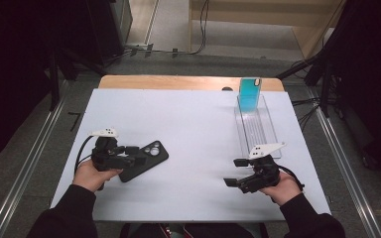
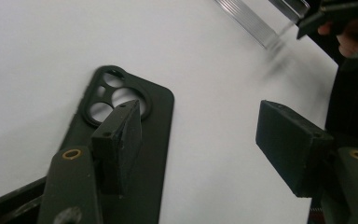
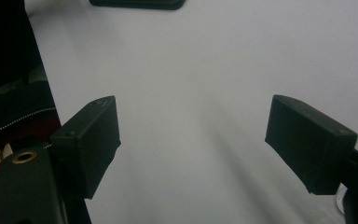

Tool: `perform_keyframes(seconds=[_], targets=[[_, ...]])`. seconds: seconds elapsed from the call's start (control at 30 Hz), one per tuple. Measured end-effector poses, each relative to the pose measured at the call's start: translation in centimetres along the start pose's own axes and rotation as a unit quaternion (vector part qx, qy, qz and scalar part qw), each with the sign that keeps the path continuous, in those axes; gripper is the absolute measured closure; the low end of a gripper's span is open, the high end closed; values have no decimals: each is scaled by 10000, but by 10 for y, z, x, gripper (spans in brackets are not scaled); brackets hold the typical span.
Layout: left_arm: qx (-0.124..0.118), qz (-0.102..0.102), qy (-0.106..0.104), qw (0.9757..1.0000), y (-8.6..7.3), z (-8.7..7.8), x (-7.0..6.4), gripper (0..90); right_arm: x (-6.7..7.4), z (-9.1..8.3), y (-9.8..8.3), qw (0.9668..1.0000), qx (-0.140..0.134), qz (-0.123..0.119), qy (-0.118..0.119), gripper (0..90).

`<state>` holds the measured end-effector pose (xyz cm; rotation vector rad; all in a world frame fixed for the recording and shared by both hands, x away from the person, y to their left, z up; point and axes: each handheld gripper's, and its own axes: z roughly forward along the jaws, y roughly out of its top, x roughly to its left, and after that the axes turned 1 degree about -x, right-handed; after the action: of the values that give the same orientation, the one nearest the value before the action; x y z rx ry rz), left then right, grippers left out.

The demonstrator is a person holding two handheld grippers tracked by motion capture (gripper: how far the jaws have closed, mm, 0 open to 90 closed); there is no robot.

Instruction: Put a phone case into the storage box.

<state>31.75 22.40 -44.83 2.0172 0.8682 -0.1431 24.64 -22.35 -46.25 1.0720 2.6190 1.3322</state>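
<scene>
Grey floor, metal rails, dark surroundings, white table

Left hand-held gripper hovers open over black phone case.

I'm working in what looks like a lab or recording studio: a white-topped table between metal floor rails, cables trailing across grey carpet, dark equipment all around.

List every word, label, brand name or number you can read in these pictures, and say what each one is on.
None can be read: the black phone case, the teal phone case, the clear tray, the white table top and both grippers show no legible print.
</scene>
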Motion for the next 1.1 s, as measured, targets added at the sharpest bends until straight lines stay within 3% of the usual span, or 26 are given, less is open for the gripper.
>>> perform_keyframes(seconds=[0.33, 0.6, 1.1], targets=[[-17, 221, -153, 9996, -11, -3, -19, 319, 1, -2, -2, 10000, -16, 8, -25, 158], [139, 373, -240, 9989, -20, -1, -33, 319, 1, -5, -4, 10000, -16, 46, -25, 157], [-37, 366, -81, 9993, -15, -2, -26, 277, -3, -5, -5, 10000, -16, 94, -28, 157]])
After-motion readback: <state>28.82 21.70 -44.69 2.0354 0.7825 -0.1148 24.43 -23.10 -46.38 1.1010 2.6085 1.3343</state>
